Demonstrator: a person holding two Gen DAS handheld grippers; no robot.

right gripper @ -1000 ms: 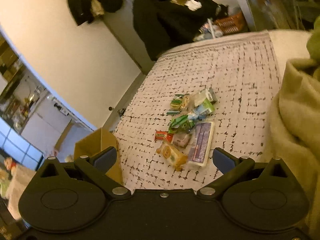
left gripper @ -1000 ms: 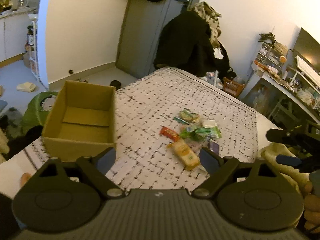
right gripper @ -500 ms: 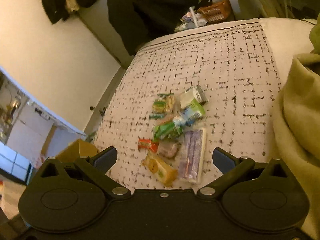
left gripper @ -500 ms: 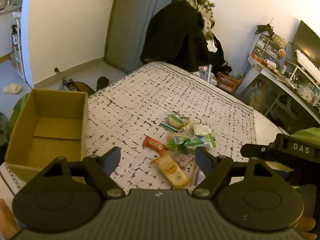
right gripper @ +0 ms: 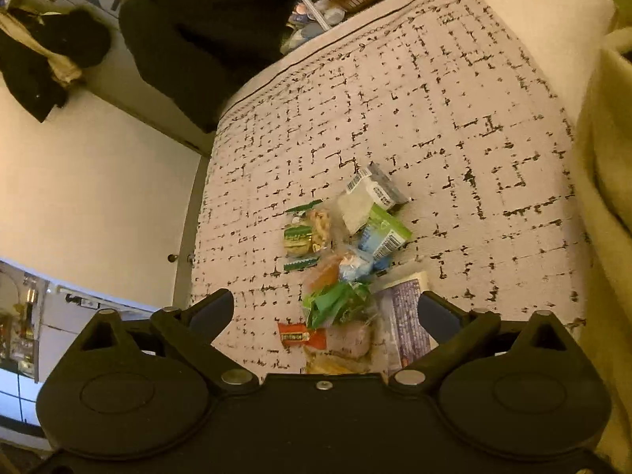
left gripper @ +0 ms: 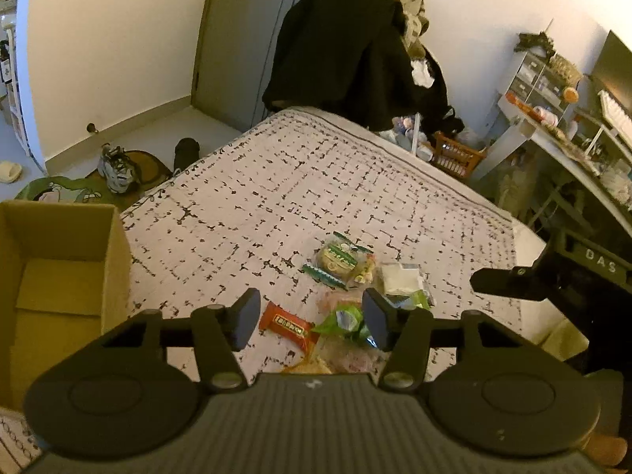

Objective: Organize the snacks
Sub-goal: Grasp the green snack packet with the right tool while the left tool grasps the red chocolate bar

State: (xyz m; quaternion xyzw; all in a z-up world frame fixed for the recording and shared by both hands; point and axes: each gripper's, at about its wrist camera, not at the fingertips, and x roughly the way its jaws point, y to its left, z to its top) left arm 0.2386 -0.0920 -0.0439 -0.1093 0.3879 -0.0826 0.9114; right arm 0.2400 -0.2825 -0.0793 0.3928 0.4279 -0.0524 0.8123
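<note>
Left wrist view now has the snack pile (left gripper: 355, 296) sitting right at the claw tips, way closer than a second ago when it lay well ahead on the bed (left gripper: 276, 197). The left claw (left gripper: 310, 318) is spread wide with nothing in it, and the orange bar (left gripper: 286, 326) sits between its fingers. The cardboard box (left gripper: 59, 276) has slid off to the left edge, so I'd guess a first pick comes next. The right claw (right gripper: 324, 312) has closed in too, also released and empty, over the green wrapper (right gripper: 335, 304) and purple packet (right gripper: 407, 324).
</note>
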